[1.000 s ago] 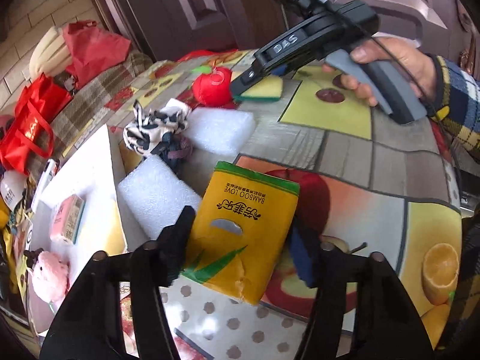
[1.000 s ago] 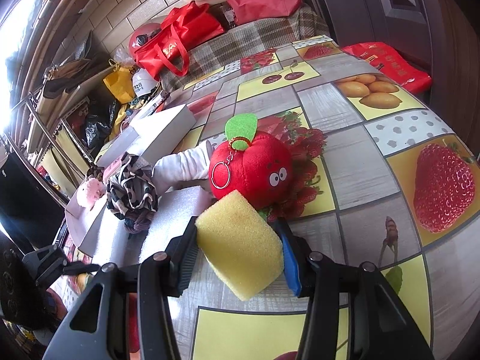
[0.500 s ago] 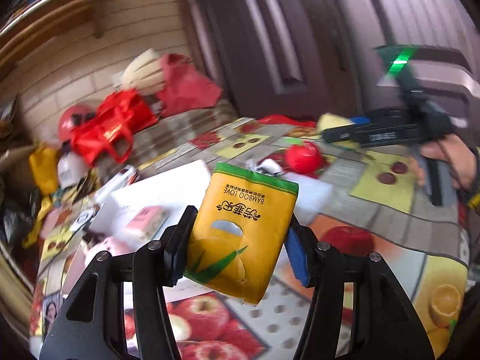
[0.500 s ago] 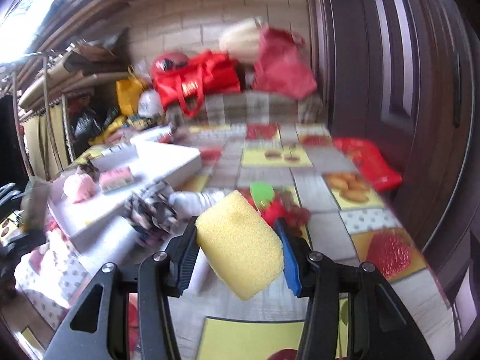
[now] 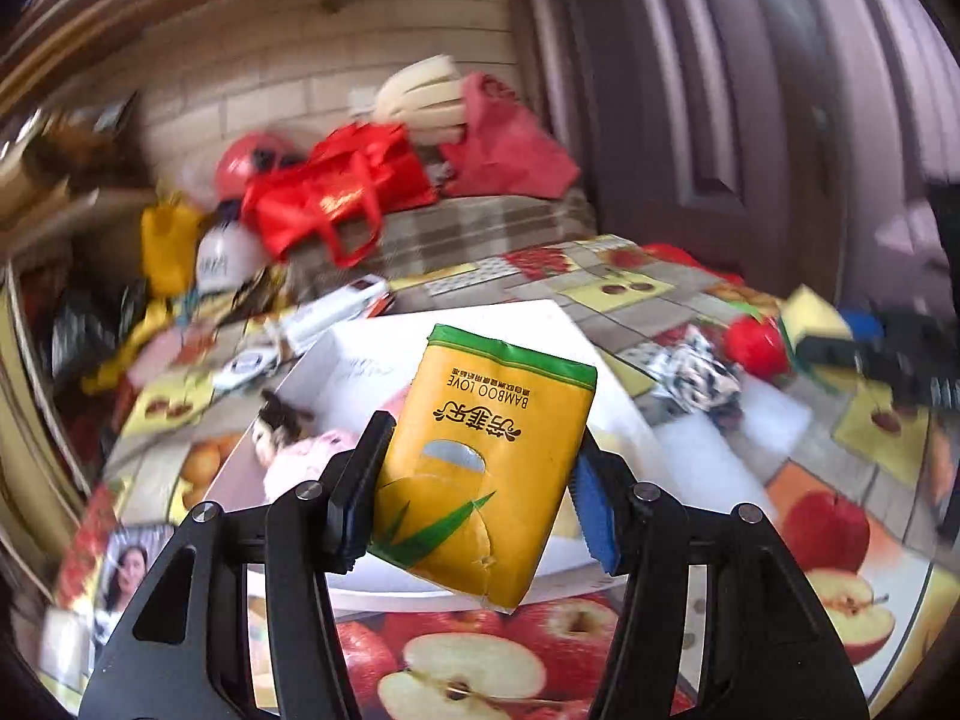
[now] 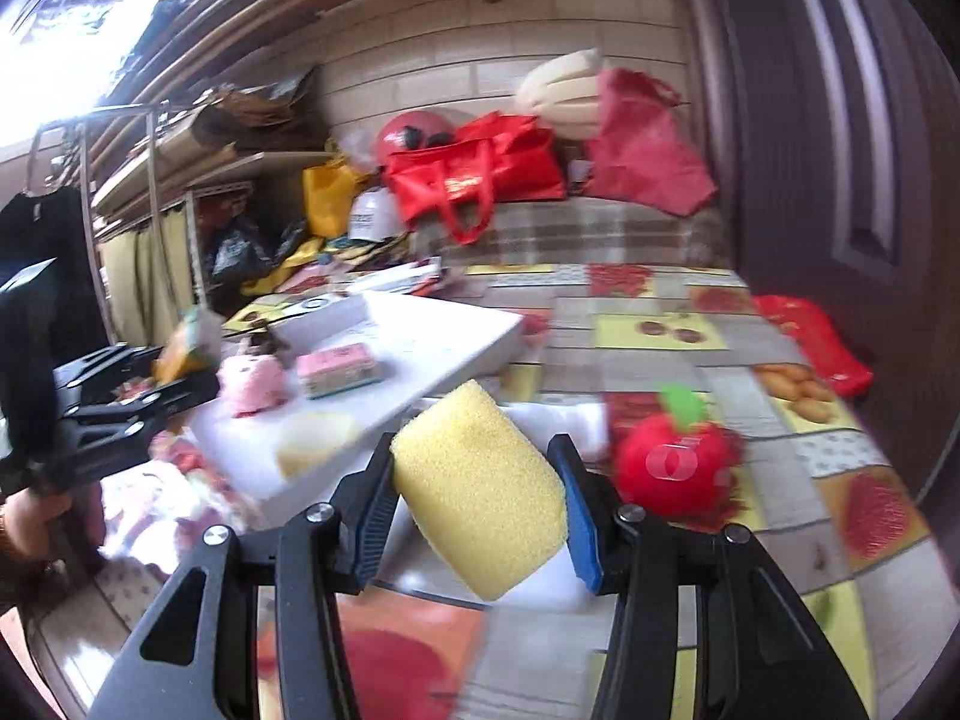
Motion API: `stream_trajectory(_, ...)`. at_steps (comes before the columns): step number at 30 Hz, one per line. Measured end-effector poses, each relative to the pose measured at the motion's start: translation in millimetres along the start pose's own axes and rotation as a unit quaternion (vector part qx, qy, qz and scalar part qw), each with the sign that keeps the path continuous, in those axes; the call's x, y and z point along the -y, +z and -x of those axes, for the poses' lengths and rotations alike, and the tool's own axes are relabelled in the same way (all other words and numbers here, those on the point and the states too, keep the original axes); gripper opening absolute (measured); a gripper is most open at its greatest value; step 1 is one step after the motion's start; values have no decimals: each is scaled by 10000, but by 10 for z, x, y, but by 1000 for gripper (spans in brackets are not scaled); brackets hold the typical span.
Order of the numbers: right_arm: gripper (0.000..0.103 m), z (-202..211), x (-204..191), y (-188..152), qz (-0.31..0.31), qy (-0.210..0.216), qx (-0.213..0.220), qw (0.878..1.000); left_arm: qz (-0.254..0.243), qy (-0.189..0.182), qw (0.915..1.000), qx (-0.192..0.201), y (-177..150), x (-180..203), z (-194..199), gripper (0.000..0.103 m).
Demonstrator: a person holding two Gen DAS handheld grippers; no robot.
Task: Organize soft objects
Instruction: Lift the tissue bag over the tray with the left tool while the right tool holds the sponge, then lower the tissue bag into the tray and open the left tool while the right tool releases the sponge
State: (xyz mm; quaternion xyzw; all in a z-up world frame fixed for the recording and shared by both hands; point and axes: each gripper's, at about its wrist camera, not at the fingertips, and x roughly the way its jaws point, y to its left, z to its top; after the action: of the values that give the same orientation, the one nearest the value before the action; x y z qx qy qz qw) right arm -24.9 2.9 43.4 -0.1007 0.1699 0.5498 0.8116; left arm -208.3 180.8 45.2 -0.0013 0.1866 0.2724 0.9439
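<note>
- Left gripper (image 5: 474,492): clamped on one yellow tissue pack (image 5: 489,456), held in the air over the white box (image 5: 558,324).
- Right gripper (image 6: 474,516): clamped on one yellow sponge (image 6: 480,486), held above the table (image 6: 660,330) beside the box.
- Step, judged: carrying both to the box; next calls for lowering, then releasing inside.
- In box: one pink plush (image 6: 252,384), one pink pack (image 6: 339,369).
- Loose on table: one red apple plush (image 6: 672,462), one patterned cloth (image 5: 696,372).
</note>
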Motion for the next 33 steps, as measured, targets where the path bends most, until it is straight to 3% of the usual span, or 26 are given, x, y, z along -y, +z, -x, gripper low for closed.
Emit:
stream_trajectory(7, 49, -261, -364, 49, 28, 103, -3, 9999, 501, 330, 9982, 84, -4, -375, -45, 56)
stream_trajectory(13, 49, -398, -602, 94, 175, -10, 147, 9997, 398, 618, 9973, 9, 11, -501, -181, 56)
stream_trajectory(20, 49, -605, -858, 176, 341, 83, 150, 9993, 669, 772, 9947, -110, 15, -700, -311, 56)
stream_trajectory(24, 49, -797, -1015, 255, 356, 185, 89, 9992, 482, 856, 9950, -157, 61, -631, -425, 56)
stream_trajectory(28, 49, -951, -1077, 315, 333, 152, 42, 9993, 258, 901, 9954, -210, 118, -547, -562, 56)
stream_trajectory(33, 50, -1170, -941, 379, -121, 80, -208, 9997, 615, 1017, 9922, -375, 148, -709, -719, 56)
